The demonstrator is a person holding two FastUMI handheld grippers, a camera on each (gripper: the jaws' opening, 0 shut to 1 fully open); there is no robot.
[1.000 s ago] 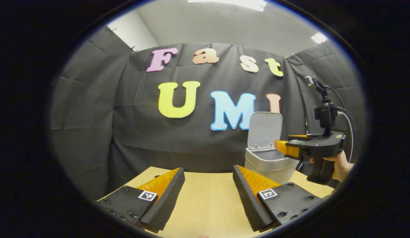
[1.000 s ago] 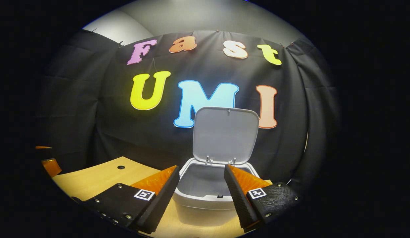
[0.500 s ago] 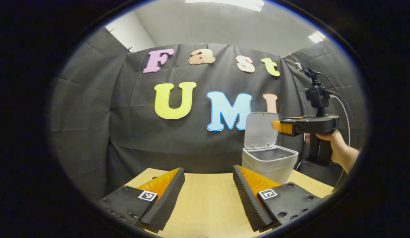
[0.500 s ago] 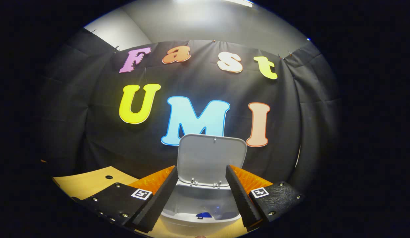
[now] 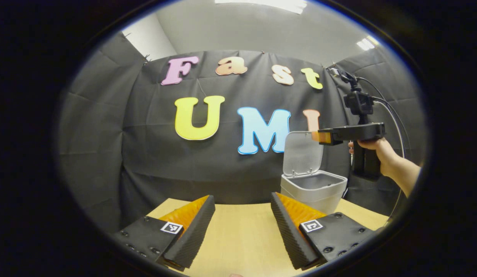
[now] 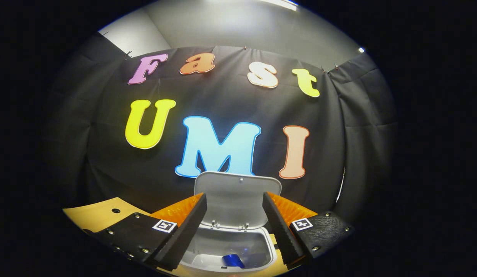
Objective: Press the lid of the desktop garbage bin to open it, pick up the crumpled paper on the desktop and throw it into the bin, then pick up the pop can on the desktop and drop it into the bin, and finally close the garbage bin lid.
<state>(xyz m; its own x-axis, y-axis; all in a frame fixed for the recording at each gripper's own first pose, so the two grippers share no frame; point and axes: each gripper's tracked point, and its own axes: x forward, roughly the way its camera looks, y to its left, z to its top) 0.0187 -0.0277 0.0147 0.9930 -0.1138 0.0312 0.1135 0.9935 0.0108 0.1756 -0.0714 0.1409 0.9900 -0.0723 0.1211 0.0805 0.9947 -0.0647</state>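
1. The right tongs (image 6: 230, 231) have risen in the last second and now hang spread and empty above the pale grey plastic bin (image 6: 192, 257), level with its upright lid (image 6: 238, 192).
2. A blue shiny thing, probably the pop can (image 6: 231, 261), lies inside the bin below these tongs.
3. So I judge the can is dropped, and closing the lid is the step left.
4. The left tongs (image 5: 242, 227) are spread, empty, low over the wooden desk (image 5: 242, 238); the bin is ahead, to their right.
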